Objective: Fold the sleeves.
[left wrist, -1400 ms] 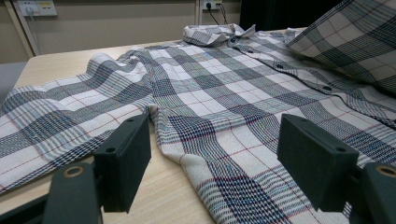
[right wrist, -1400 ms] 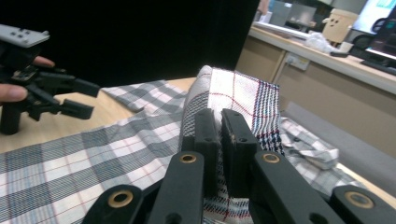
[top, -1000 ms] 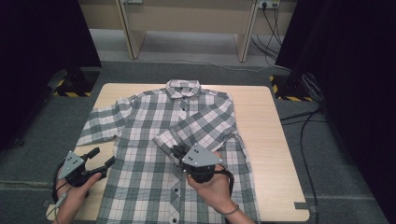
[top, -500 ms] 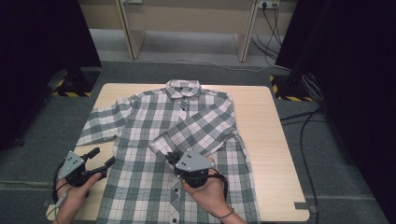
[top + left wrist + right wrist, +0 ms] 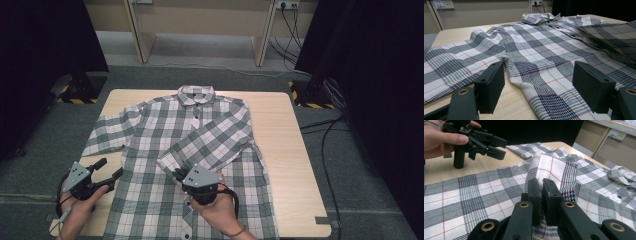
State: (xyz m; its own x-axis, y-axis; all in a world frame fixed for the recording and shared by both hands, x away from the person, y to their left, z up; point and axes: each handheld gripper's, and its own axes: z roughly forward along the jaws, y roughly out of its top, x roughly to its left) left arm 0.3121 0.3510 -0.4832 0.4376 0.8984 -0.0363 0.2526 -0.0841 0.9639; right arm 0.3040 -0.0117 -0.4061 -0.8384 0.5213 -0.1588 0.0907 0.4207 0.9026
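Lying face up across the middle of the tabletop [image 5: 280,150]: a plaid shirt [image 5: 165,200], collar [image 5: 196,93] toward the far edge, hem hanging at the near edge. Folding one sleeve [image 5: 215,141] diagonally over the front, cuff [image 5: 555,170] pinched in the right hand-held gripper [image 5: 181,176], jaws squeezed nearly together on the fabric near the centre of the shirt. Lifting the cuff just clear of the cloth beneath, as the right gripper view suggests, likely to carry the sleeve inward without dragging or wrinkling the panel below.

Waiting at the near left corner: the left hand-held gripper [image 5: 111,169], jaws standing wide apart and holding nothing, aimed along the shirt's side edge. Resting flat toward the left edge of the tabletop: the other sleeve [image 5: 107,132], spread and not yet folded. Sitting low and level, judging by the left gripper view, probably to be ready for that sleeve or the side seam next.

Buttoned down the front and smoothed out, apparently so that each fold lands square. Looking like an early stage of folding, with one sleeve in transit and the body still at full width.
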